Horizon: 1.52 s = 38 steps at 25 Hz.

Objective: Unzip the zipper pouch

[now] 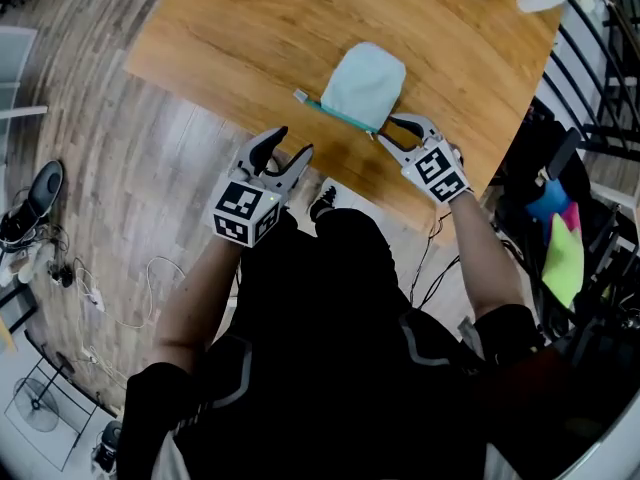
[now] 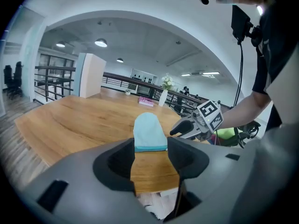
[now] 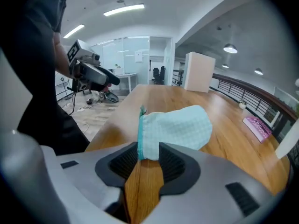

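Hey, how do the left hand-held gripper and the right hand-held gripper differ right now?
The left hand-held gripper has its jaws wide apart with nothing between them; the right hand-held gripper has its jaws closed on a corner of the light-blue fabric zipper pouch. The left one hovers at the edge of the wooden table, apart from the pouch; the right one touches it. Both point toward the pouch.

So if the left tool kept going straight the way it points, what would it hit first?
Most likely the zipper pouch, lying on the table dead ahead between its open jaws, though depth is hard to judge.
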### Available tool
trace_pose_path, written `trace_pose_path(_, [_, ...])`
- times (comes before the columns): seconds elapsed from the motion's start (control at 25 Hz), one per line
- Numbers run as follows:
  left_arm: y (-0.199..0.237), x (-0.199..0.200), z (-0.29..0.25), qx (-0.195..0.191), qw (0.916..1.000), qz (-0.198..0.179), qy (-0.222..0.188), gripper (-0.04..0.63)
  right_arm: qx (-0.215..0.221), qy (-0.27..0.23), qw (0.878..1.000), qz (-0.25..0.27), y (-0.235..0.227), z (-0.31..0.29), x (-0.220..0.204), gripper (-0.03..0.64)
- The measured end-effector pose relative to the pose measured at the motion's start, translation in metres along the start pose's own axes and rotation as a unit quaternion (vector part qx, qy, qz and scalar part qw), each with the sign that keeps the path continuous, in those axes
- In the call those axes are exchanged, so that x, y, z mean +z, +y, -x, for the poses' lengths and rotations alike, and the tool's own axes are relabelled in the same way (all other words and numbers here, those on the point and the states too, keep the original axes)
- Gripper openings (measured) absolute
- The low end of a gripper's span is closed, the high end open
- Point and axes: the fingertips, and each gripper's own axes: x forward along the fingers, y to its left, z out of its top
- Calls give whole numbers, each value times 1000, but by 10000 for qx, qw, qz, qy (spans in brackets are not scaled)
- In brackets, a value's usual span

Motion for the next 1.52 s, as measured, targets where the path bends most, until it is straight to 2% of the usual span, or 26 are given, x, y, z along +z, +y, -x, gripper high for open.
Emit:
trace_pose_path(0.16, [1, -12, 0, 92, 9999, -14, 101, 236, 247, 330, 9974, 591, 10, -15, -11, 146])
trace_pose_path(0.24, [2, -16, 0, 127, 9998, 23, 143, 236, 333, 437, 9958, 731, 12, -19, -17, 133])
trace_pose_path(0.36, [2, -23, 2, 152, 9996, 99, 218, 236, 386, 471, 9947, 830, 13, -23, -21, 135])
trace_pose_path(0.48, [-1, -25, 2, 141, 9996, 97, 230, 236, 397, 465, 9944, 864, 11, -25, -20, 104])
trace_pose_path(0.8, [-9, -28, 3, 59, 9996, 73, 261, 236, 492, 642, 9900, 1160, 14, -33, -22, 101])
trace_pose_path(1.08, [-9, -24, -1, -12, 9997, 48, 248, 236, 683, 702, 9895, 1062, 16, -35, -23, 64])
trace_pose_path(1.2, [-10, -22, -2, -53, 9997, 35, 240, 236, 861, 650, 9917, 695, 19, -34, -21, 60])
trace_pose_path(1.32, [-10, -17, -2, -99, 9997, -41, 229, 236, 965, 496, 9941, 83, 19, -32, -14, 57])
trace_pose_path(1.44, [-14, -8, -1, -260, 9991, -270, 215, 236, 1059, 239, 9902, -881, 16, -31, -1, 57])
trace_pose_path(1.52, [-17, -3, -1, -386, 9982, -388, 224, 236, 1116, -8, 9809, -1593, 12, -28, 12, 57])
